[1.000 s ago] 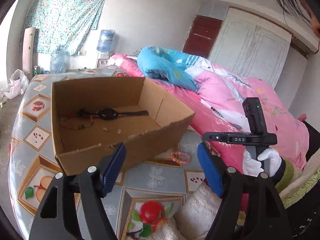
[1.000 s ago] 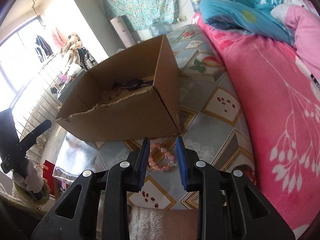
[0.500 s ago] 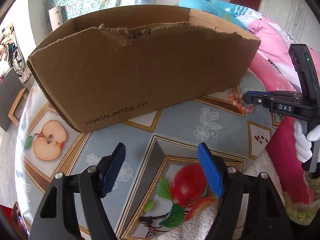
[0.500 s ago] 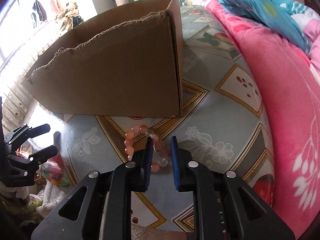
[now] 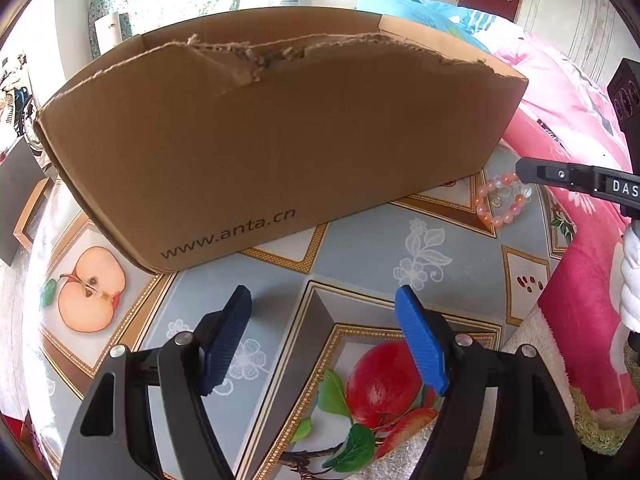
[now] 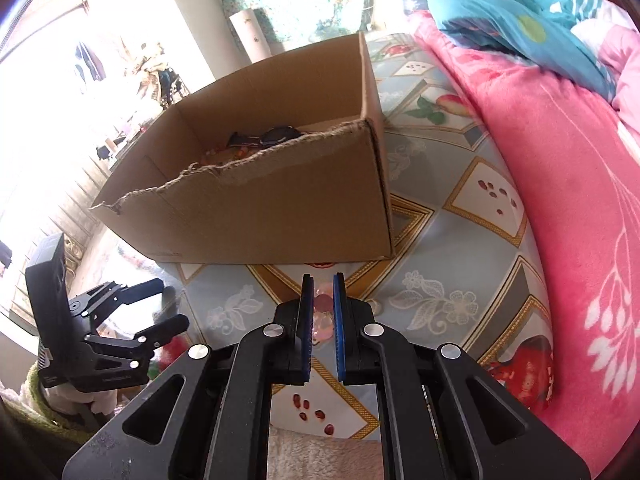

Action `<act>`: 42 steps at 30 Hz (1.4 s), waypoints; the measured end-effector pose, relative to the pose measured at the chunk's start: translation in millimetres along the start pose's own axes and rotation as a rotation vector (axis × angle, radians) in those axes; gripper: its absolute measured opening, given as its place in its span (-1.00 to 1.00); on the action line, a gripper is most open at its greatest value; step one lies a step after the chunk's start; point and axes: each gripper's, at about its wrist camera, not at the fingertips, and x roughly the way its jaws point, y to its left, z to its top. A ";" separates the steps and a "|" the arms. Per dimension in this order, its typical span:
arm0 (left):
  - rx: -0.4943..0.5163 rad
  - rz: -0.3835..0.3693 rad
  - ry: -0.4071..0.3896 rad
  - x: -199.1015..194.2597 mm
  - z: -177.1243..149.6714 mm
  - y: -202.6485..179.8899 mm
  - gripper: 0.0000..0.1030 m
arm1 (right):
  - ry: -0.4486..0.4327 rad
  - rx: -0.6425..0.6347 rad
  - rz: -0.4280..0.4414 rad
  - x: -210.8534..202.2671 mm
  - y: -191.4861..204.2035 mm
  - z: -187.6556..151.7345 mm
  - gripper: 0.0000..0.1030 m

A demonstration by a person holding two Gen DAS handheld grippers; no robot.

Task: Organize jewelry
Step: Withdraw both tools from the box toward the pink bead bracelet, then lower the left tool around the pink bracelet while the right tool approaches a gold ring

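Observation:
A pink bead bracelet lies on the patterned tablecloth by the right corner of a cardboard box. My right gripper has closed on it: pink beads show between the narrow blue pads, and its tip touches the bracelet in the left wrist view. The box holds a black watch and a beaded piece. My left gripper is open and empty, low over the cloth in front of the box.
A pink blanket and blue bedding rise along the right side. The tablecloth has fruit prints. A white fluffy cloth lies at the near edge. Clutter and a window stand at the left.
My right gripper dropped onto the bracelet and its jaws closed around the beads. My left gripper came down from above the box to low in front of it and stayed open.

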 end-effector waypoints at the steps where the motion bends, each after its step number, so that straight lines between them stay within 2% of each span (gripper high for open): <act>1: 0.000 0.001 -0.003 -0.1 -0.4 0.1 0.40 | 0.000 -0.005 0.010 -1.1 5.3 0.4 -0.86; 7: -0.011 0.029 -0.023 -7.4 -4.8 10.7 0.40 | 0.029 -0.015 0.131 8.2 39.9 3.3 -0.86; 12: -0.049 0.098 -0.045 -23.6 -8.6 32.0 0.40 | 0.043 -0.047 0.292 21.5 78.4 10.7 -0.86; 16: -0.096 0.118 -0.055 -33.0 -14.1 46.8 0.40 | 0.086 -0.044 0.323 43.0 85.6 11.0 -0.84; 18: -0.106 0.121 -0.050 -32.9 -16.2 49.7 0.40 | 0.138 -0.009 0.295 61.1 76.3 6.7 -0.78; 21: -0.101 0.110 -0.041 -30.4 -14.9 44.4 0.40 | 0.156 0.021 0.227 65.9 58.6 -0.8 -0.76; 24: -0.062 0.090 -0.049 -27.8 -9.3 29.3 0.40 | 0.114 0.040 0.209 49.2 44.8 -3.2 -0.72; 30: 0.028 0.029 -0.026 -18.8 2.4 -6.0 0.40 | 0.060 0.051 0.057 22.8 17.0 -10.2 -0.67; 33: 0.070 0.039 -0.002 -14.3 8.3 -21.3 0.40 | 0.046 0.041 -0.030 16.6 10.6 -14.9 -0.47; 36: 0.082 0.043 0.024 -10.5 11.6 -30.6 0.40 | 0.035 0.005 -0.117 16.3 10.8 -19.8 -0.42; 42: 0.086 0.074 0.067 -4.3 14.1 -40.9 0.40 | 0.020 -0.054 -0.172 16.3 17.7 -27.3 -0.32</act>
